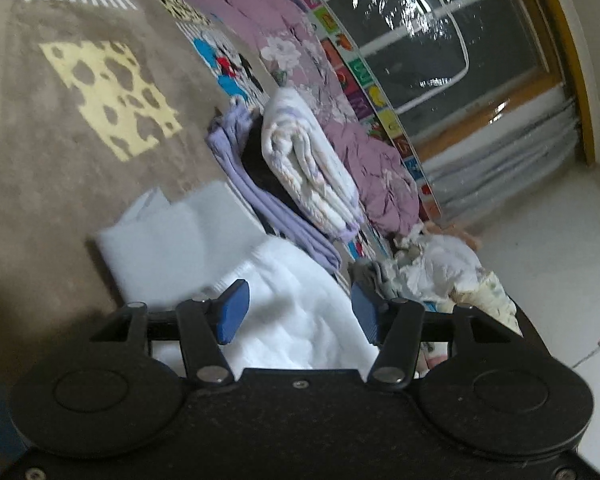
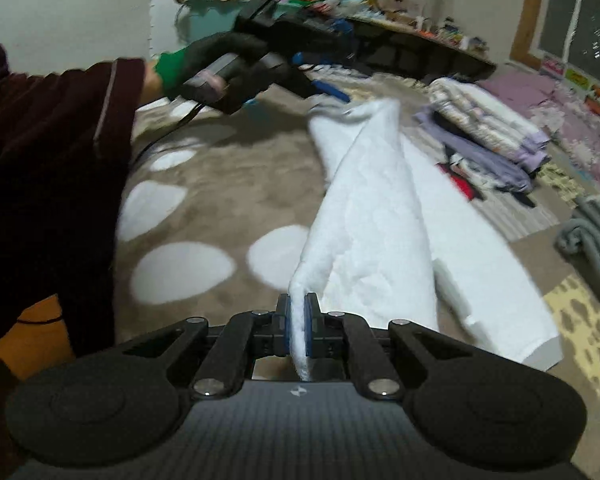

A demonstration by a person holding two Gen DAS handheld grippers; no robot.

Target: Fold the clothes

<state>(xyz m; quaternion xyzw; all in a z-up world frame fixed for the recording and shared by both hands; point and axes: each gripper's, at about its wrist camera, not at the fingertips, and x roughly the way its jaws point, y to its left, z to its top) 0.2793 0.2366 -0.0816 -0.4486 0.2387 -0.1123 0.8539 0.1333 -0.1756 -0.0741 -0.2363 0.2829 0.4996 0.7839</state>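
A brown rug (image 2: 228,184) with pale spots covers the floor. The right gripper (image 2: 299,320), at lower centre, is clenched on an edge of the white towel (image 2: 372,224), which runs up the frame's middle. The left gripper (image 1: 296,312) has its fingers spread apart over the towel. Folded clothes (image 1: 308,164) are stacked at centre right.
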